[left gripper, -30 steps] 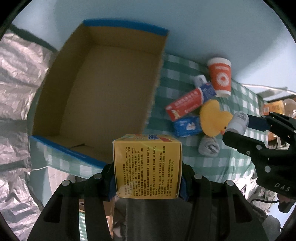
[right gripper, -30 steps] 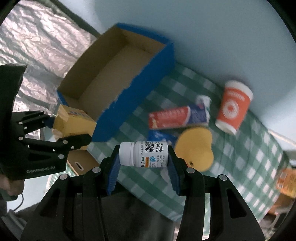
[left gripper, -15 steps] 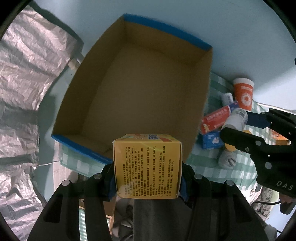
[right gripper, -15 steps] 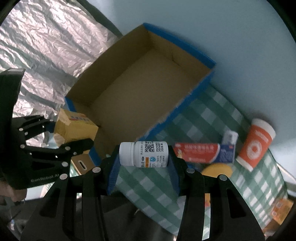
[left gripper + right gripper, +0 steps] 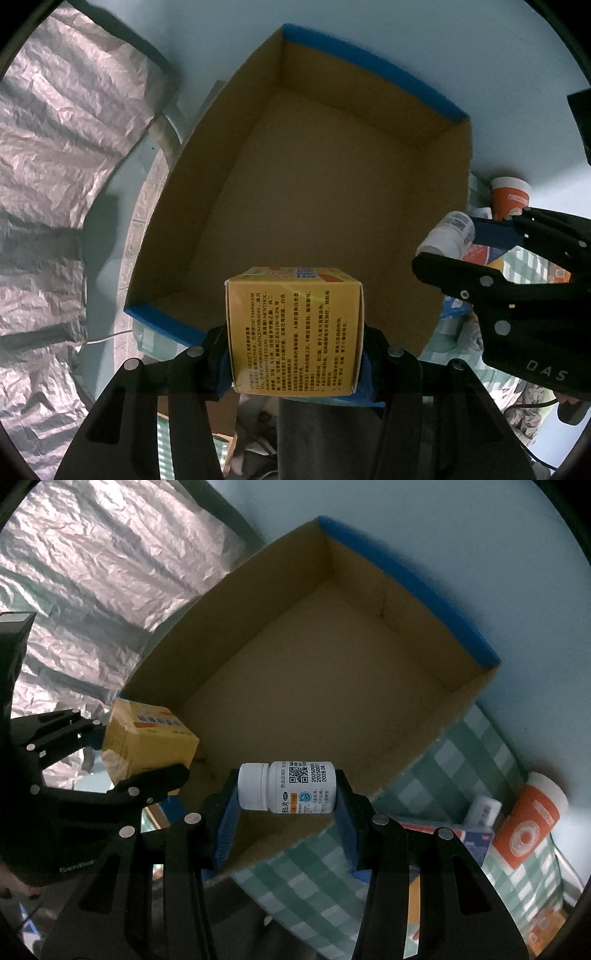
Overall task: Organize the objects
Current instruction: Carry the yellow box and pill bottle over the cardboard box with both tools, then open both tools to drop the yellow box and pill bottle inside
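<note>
The left tongs (image 5: 293, 332) grip a yellow carton (image 5: 293, 332) and the right tongs (image 5: 287, 788) clamp a white pill bottle (image 5: 287, 788), both above the cardboard box (image 5: 369, 602). The box is empty; an orange cup (image 5: 528, 823) and other items wait on the counter (image 5: 461, 760).

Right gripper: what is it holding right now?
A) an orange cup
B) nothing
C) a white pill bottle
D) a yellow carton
C: the right gripper has its fingers closed on the white pill bottle, held sideways above the cardboard box.
</note>
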The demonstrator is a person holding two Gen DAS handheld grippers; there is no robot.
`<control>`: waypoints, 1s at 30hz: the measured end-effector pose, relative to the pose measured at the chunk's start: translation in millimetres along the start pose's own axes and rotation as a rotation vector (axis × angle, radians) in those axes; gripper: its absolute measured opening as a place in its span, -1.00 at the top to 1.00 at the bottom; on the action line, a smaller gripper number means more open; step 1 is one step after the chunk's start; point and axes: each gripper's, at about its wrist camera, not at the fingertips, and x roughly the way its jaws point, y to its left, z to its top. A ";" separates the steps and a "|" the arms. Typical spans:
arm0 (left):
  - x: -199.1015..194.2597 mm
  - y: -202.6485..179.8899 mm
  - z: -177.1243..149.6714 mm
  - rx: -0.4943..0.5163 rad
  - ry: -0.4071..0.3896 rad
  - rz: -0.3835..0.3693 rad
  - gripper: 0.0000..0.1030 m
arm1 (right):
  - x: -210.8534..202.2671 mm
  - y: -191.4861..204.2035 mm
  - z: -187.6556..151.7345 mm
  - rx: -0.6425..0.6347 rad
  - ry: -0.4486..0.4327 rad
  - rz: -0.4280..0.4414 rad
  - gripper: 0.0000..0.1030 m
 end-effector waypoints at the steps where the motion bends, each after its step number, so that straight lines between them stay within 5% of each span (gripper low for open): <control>1: 1.9 1.1 0.5 -0.002 0.005 0.001 -0.04 | 2.2 -0.4 1.6 0.001 0.003 0.003 0.08; 7: 13.5 5.3 -1.2 -0.004 0.033 0.021 -0.08 | 11.6 -1.0 7.5 0.003 0.015 -0.015 0.08; 11: 10.3 3.6 -2.6 0.011 0.016 0.040 -0.60 | 11.5 -2.8 6.8 0.014 0.012 -0.047 -0.38; 30: 1.0 -18.0 0.3 0.051 0.015 0.035 -0.60 | -11.4 -23.4 2.0 0.068 -0.014 -0.065 -0.49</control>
